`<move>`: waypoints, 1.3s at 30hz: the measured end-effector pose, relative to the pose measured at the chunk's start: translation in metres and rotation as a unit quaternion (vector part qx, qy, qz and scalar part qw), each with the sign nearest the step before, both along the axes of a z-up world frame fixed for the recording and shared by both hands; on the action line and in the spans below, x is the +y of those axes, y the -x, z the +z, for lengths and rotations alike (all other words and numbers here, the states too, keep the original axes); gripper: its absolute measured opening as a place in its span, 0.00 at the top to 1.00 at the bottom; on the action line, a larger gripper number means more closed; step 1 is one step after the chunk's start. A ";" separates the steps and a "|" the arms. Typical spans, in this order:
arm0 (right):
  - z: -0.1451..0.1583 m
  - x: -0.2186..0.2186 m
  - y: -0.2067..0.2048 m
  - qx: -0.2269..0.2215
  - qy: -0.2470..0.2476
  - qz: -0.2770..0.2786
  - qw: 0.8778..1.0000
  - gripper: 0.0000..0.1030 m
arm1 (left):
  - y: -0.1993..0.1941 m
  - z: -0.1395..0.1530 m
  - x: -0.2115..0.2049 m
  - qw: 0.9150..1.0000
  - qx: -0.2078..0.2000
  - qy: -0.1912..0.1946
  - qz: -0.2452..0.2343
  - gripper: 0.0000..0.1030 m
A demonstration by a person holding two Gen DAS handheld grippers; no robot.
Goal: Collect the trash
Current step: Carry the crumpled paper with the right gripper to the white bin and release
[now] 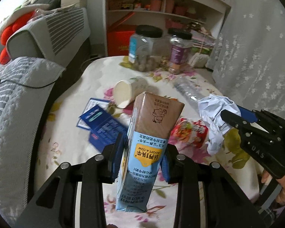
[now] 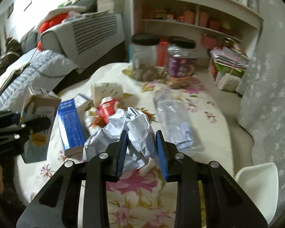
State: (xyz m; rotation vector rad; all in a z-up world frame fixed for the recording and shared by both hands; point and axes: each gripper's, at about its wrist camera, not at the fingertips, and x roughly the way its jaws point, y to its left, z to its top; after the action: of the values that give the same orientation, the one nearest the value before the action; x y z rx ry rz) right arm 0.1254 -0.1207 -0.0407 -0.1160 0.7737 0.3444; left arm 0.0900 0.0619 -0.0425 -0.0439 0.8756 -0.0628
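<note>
Floral-clothed desk point(image 2: 134, 182) carries the litter. Left claw point(image 1: 140, 159) is clenched on one milk carton point(image 1: 142, 144); right claw point(image 2: 141, 148) is clenched on one crumpled paper ball point(image 2: 123, 125). I judge both picked, so next needs a bin. Beyond the carton: two jars, one plastic bottle point(image 1: 188, 91), one paper cup point(image 1: 123, 93).

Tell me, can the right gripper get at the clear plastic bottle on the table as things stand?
Probably not yet. The right gripper is shut on the crumpled paper, so it has no free grip. The path itself looks clear: the plastic bottle lies just beside it on the tablecloth, uncovered.
</note>
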 end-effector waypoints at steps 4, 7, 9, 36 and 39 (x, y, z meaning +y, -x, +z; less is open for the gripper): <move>0.009 -0.025 0.004 -0.012 -0.007 -0.028 1.000 0.72 | -0.002 0.004 -0.019 1.000 -0.012 0.003 -0.015 0.67; 0.014 -0.043 0.007 -0.020 -0.012 -0.048 0.999 0.72 | -0.002 0.006 -0.030 1.000 -0.018 0.006 -0.022 0.67; 0.016 -0.053 0.009 -0.023 -0.015 -0.059 0.998 0.72 | -0.002 0.009 -0.039 0.999 -0.023 0.009 -0.027 0.67; 0.025 -0.241 0.045 -0.025 -0.019 -0.322 0.946 0.71 | 0.003 0.005 -0.138 0.993 -0.030 0.008 -0.117 0.66; 0.020 -0.262 0.047 -0.006 -0.029 -0.351 0.936 0.69 | 0.004 0.008 -0.153 0.991 -0.035 0.002 -0.132 0.66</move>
State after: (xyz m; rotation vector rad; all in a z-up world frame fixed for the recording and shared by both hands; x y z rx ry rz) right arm 0.0787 -0.3831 -0.0209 0.2160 0.7424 -0.3138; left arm 0.0857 -0.0911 -0.0347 0.0709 0.8062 -0.3107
